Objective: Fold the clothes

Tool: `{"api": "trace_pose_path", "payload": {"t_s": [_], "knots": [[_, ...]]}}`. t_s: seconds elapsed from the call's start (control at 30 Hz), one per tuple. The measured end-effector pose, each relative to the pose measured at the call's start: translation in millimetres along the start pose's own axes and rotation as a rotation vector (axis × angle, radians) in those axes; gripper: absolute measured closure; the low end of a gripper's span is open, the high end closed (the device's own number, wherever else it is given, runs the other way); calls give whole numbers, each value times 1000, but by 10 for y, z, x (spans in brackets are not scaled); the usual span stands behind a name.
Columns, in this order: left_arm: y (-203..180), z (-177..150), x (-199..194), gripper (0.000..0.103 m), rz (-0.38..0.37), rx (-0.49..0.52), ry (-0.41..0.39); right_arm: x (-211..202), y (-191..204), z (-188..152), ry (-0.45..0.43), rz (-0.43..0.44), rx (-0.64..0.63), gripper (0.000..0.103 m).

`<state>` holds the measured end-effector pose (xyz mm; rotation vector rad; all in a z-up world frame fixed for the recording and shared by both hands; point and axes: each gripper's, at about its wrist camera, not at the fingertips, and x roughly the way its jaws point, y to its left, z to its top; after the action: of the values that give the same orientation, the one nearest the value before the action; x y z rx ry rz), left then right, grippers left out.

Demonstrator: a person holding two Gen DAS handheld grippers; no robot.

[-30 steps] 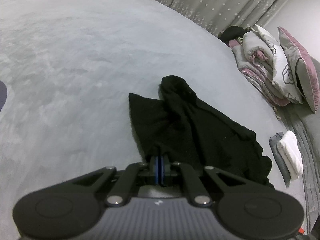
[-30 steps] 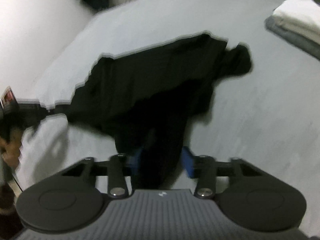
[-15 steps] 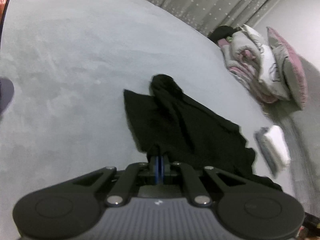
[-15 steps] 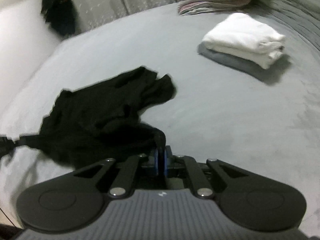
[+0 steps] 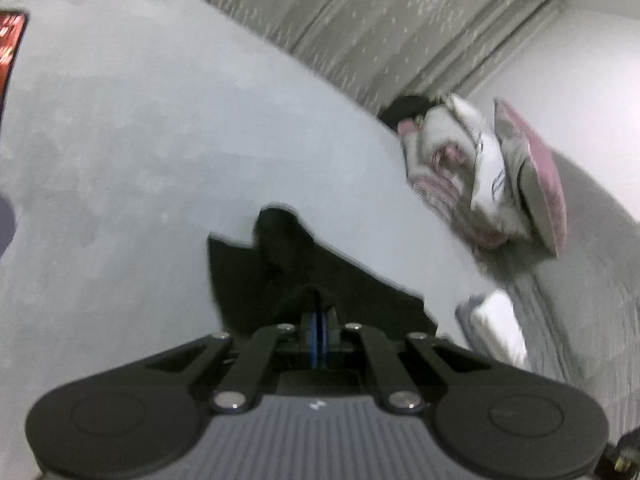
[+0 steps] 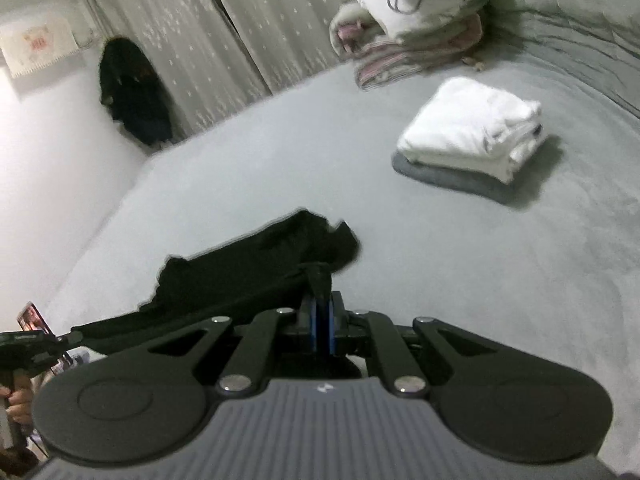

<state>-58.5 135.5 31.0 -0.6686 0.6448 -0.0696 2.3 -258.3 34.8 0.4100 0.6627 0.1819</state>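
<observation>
A black garment (image 5: 280, 276) lies crumpled on the grey bed (image 5: 120, 160), partly lifted at its near edge. My left gripper (image 5: 319, 320) is shut on a pinch of its black cloth, which rises in a small peak over the blue pads. In the right wrist view the same black garment (image 6: 256, 264) stretches from the bed toward the lower left. My right gripper (image 6: 323, 312) is shut on another bunch of its cloth. The left gripper (image 6: 32, 344) shows at the far left edge, holding the garment's other end taut, with a person's hand below it.
A folded white garment on a folded grey one (image 6: 472, 136) sits on the bed to the right, also the stack (image 5: 496, 328). A pile of bedding and pillows (image 5: 480, 172) stands at the headboard end. Curtains (image 6: 240, 28) and a dark hanging item (image 6: 132, 96) line the far wall.
The right gripper closed on the black cloth and swung up and round, bringing the folded stack into view. Both grippers have risen, lifting the garment's near edge; the left kept its grip.
</observation>
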Motion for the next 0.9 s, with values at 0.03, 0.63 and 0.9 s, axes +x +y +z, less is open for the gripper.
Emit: {"api": "trace_pose_path", "payload": {"t_s": [0.03,0.63,0.9], "knots": [[-16,41,57,101,0,-2,-10,47,4,16,1,-5,6,98],[-119,127,1302,82,48,-58,24,1154,-424,82,93,-269,48,97],[-222,-85,1055,63,75,102,89,1278,-598,-22,159,-261,57,96]]}}
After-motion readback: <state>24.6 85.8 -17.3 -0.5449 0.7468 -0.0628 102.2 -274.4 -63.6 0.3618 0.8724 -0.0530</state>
